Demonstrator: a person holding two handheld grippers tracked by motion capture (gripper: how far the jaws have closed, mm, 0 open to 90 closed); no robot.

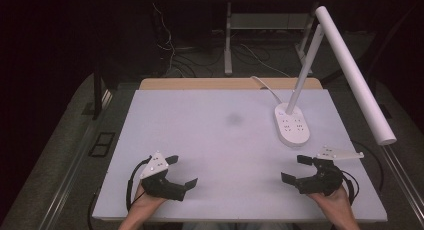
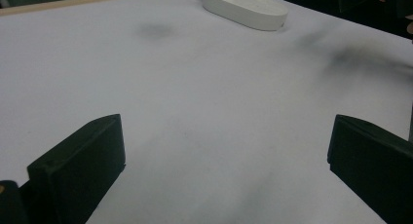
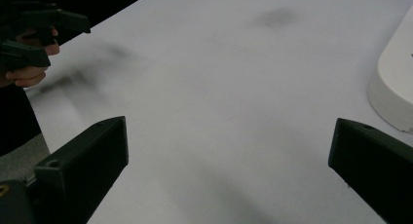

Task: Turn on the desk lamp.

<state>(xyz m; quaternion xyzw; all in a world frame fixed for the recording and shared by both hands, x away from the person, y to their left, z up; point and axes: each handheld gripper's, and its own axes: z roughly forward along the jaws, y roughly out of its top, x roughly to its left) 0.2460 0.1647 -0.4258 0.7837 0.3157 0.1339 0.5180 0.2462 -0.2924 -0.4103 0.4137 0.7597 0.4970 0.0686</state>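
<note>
My left gripper [image 1: 181,171] rests low over the near left part of the white table [image 1: 215,120], jaws spread wide with nothing between them. My right gripper [image 1: 296,168] sits over the near right part, also open and empty. In the left gripper view my own gripper [image 2: 224,151] has bare white tabletop between its jaws. In the right gripper view my own gripper [image 3: 229,156] looks across the table, with the left gripper [image 3: 39,34] and the hand holding it at the upper left.
A white desk lamp base [image 1: 292,123] stands at the right of the table, its stem leaning up to a long white tube head [image 1: 355,72]. The same lamp base [image 2: 246,9] lies ahead of the left gripper. A faint dark smudge [image 1: 234,118] marks the table's middle.
</note>
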